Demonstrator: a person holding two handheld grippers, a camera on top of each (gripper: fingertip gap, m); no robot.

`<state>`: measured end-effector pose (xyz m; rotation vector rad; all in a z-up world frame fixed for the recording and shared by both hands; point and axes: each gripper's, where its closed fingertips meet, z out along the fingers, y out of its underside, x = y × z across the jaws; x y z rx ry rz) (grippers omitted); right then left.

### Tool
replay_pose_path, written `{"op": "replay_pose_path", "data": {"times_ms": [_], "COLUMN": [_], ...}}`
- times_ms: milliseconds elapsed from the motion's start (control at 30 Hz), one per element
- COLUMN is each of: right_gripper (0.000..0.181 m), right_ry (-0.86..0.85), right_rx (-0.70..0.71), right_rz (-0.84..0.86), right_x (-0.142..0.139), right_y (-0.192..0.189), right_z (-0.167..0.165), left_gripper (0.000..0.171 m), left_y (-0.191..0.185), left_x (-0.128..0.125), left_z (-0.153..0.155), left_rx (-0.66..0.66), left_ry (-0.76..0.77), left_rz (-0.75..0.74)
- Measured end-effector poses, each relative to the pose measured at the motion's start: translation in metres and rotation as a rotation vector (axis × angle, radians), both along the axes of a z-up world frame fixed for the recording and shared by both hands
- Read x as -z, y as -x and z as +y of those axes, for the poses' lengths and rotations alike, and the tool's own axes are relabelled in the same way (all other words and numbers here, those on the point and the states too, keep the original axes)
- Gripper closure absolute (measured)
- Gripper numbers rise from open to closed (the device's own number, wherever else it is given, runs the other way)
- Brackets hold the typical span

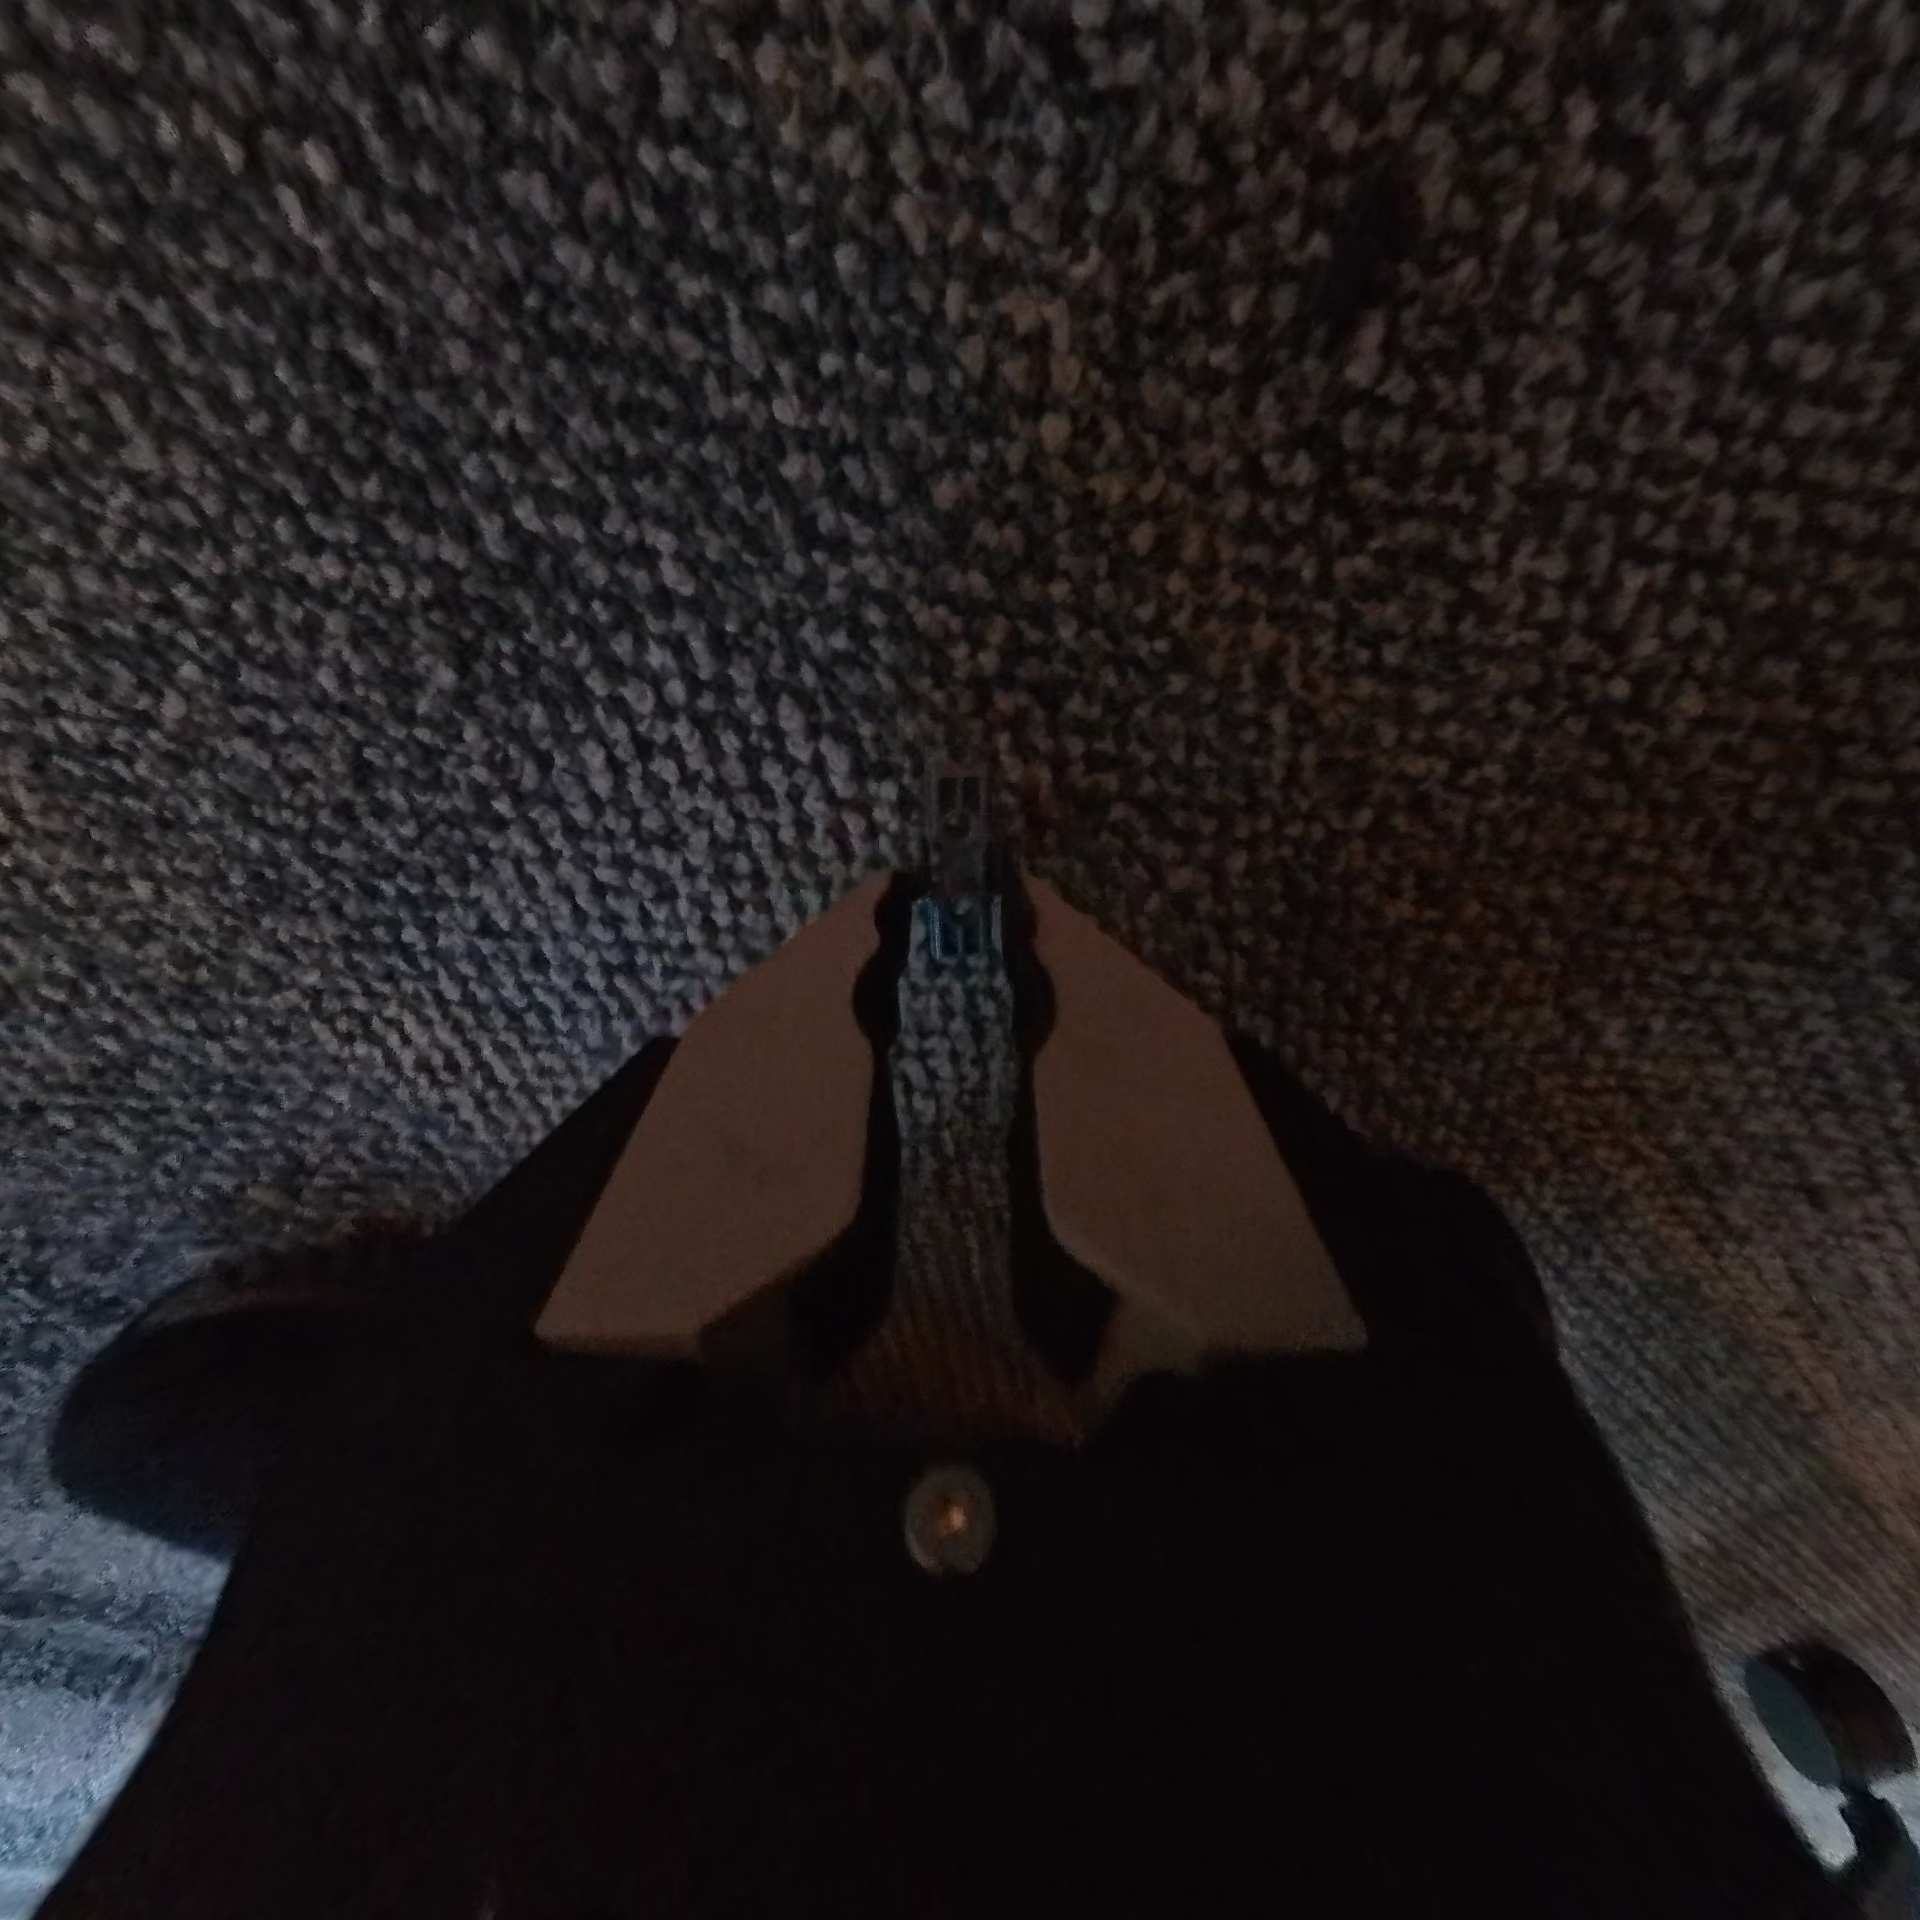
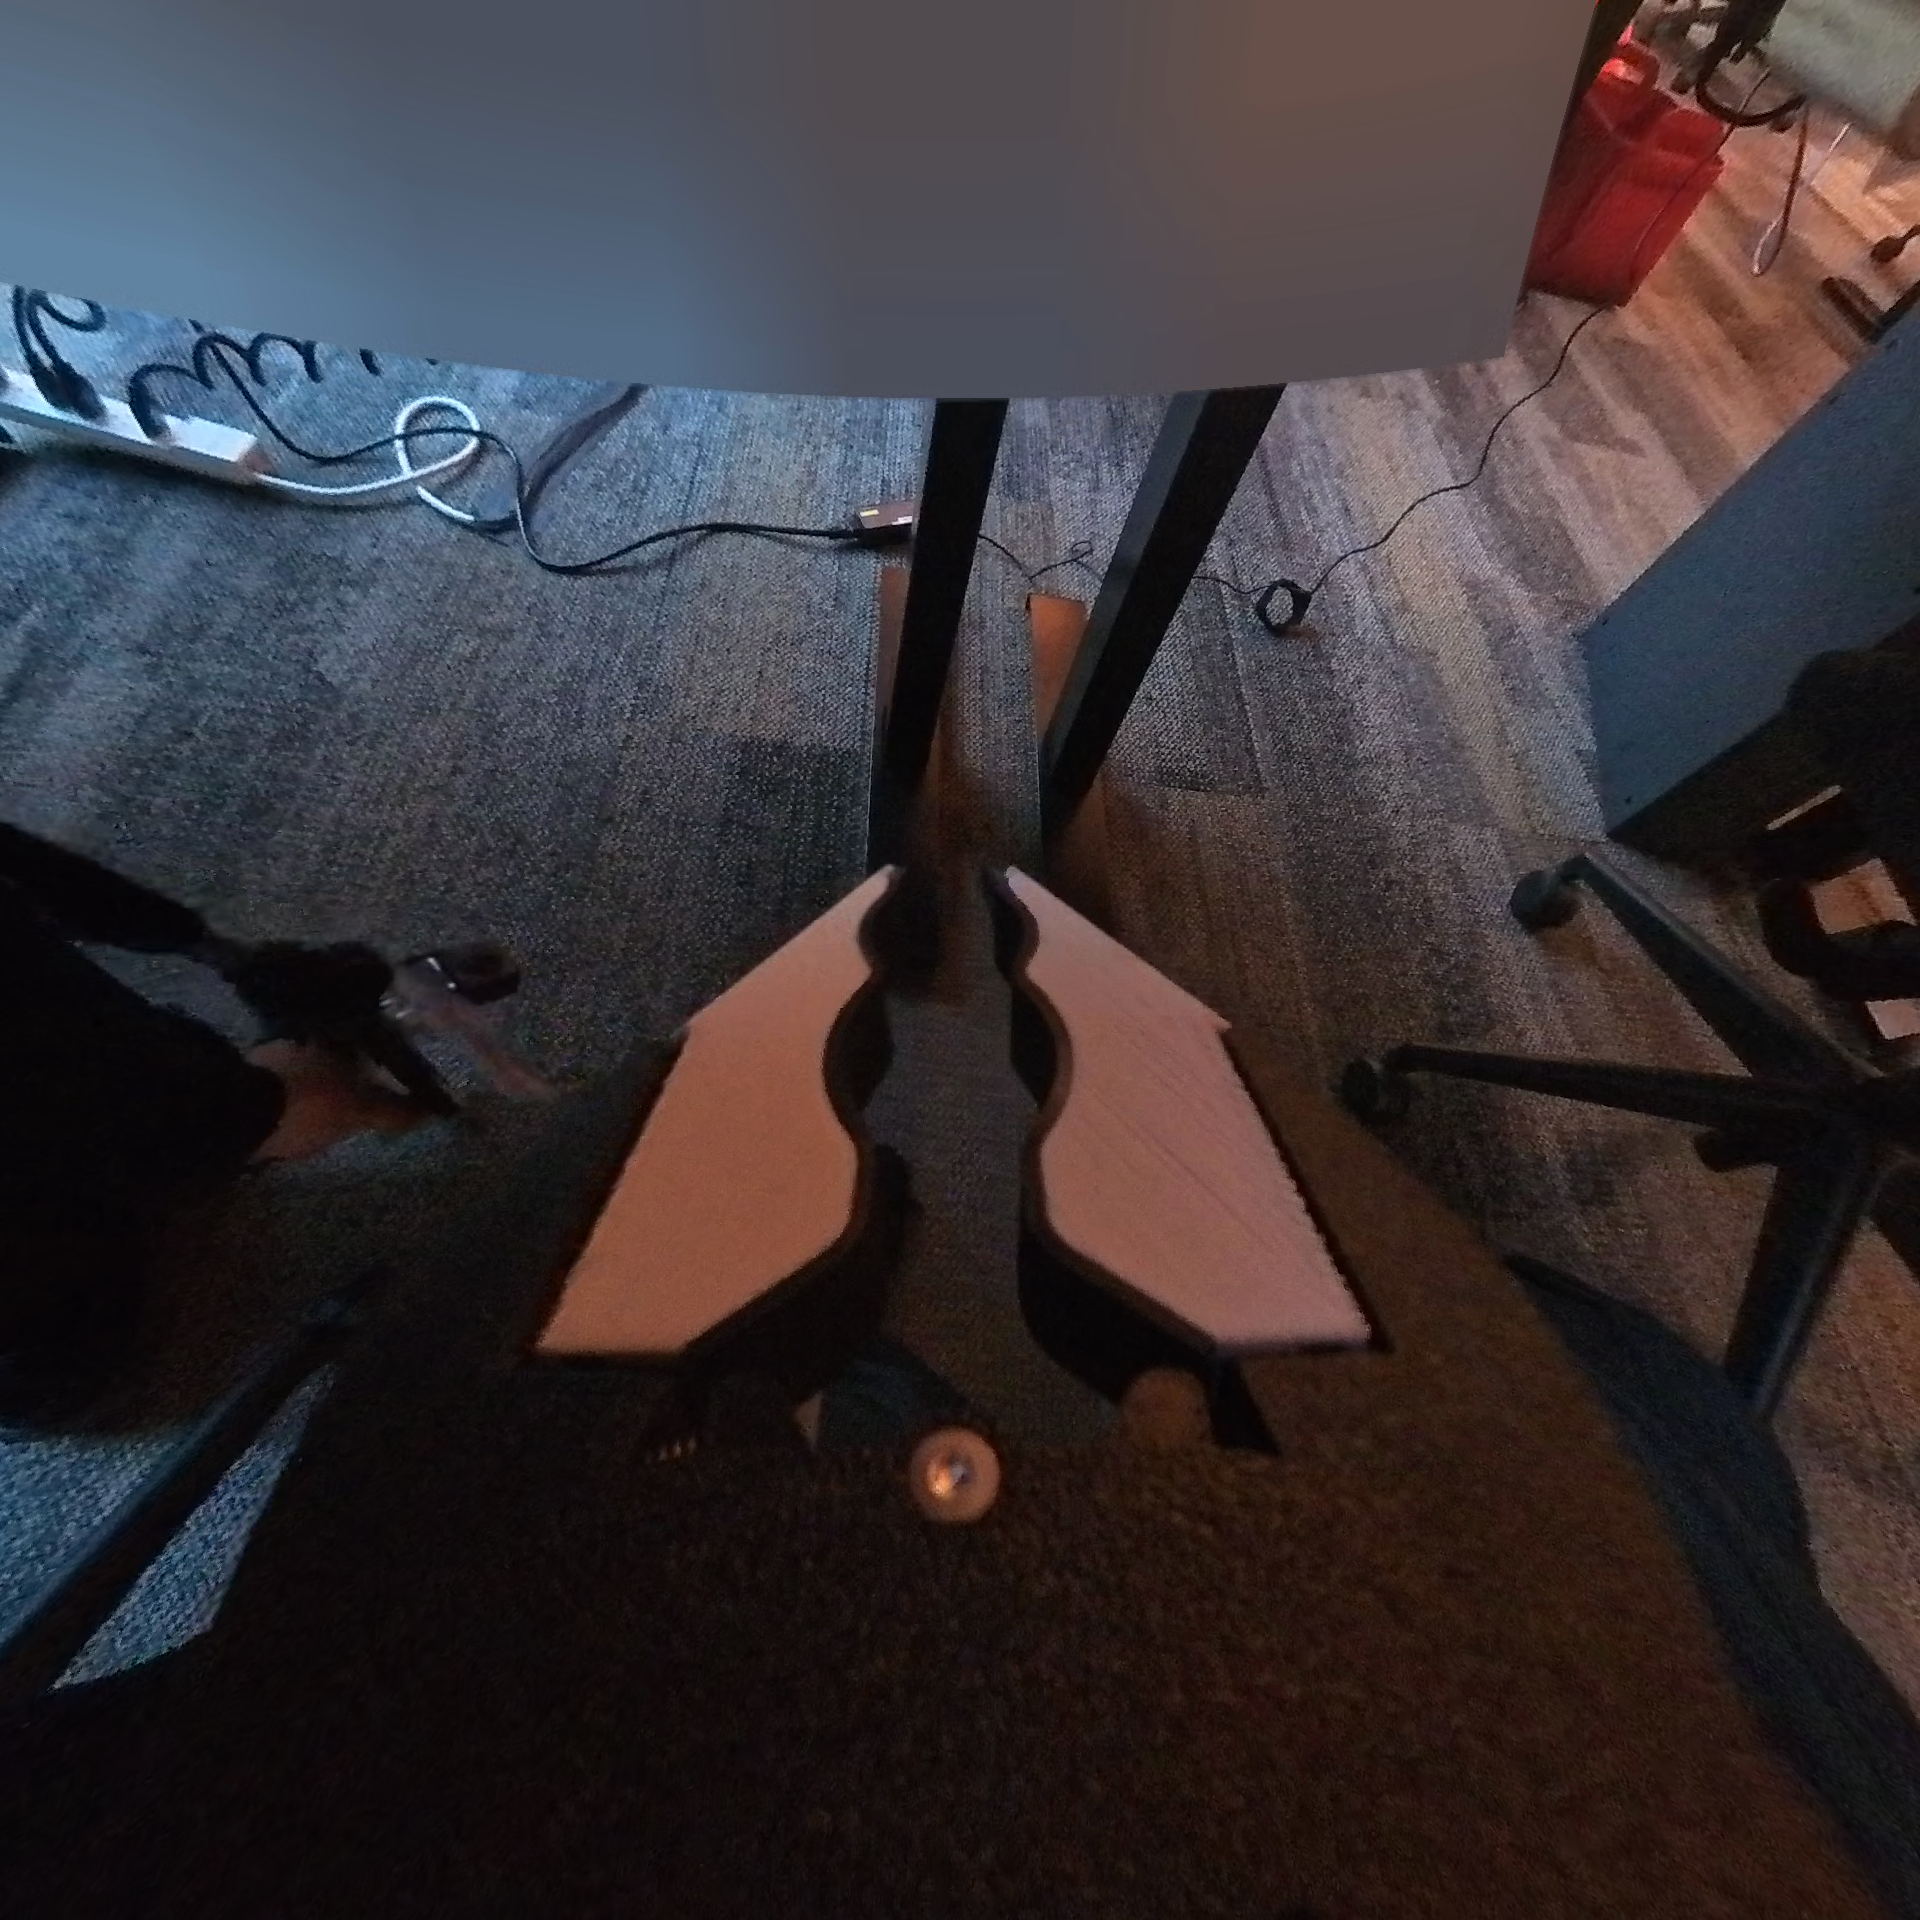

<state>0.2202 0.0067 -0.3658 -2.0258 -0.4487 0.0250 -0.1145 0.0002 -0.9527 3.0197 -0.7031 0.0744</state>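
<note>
The left tongs [image 1: 958, 883] pinch a small metallic clip-like object [image 1: 958, 831] at their tips, close above speckled grey carpet [image 1: 935, 416]. The right tongs [image 2: 943, 883] stand slightly spread and empty above the carpet [image 2: 416, 727], facing two black legs [image 2: 940, 623], with a chair base [image 2: 1662, 1091] at right and cables [image 2: 582, 540] at left.

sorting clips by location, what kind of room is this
Probably an office or lab: speckled grey carpet, a wheeled office chair base, black desk legs, and a power strip with cables on the floor.
</note>
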Motion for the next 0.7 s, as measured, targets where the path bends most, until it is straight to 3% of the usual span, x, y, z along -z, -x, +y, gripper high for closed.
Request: {"op": "replay_pose_path", "data": {"times_ms": [200, 400, 567, 700], "right_gripper": [0.163, 0.144, 0.142, 0.141], "right_ry": [-0.044, -0.203, -0.268, -0.269], "right_rx": [-0.052, -0.207, -0.255, -0.322], "right_rz": [-0.007, -0.002, 0.202, 0.499], "right_x": [-0.008, -0.035, -0.056, -0.077], "right_y": [0.014, 0.057, 0.07, 0.075], "right_z": [0.002, -0.004, -0.013, -0.024], "left_gripper": [0.158, 0.158, 0.158, 0.158], "left_y": [0.009, -0.013, -0.052, -0.075], "left_x": [-0.052, -0.13, -0.209, -0.28], "left_z": [-0.015, -0.035, -0.037, -0.039], "left_rx": [0.051, 0.497, 0.579, 0.605], "left_ry": [0.032, 0.079, 0.047, -0.032], "left_rz": [-0.041, -0.103, -0.2, -0.294]}}
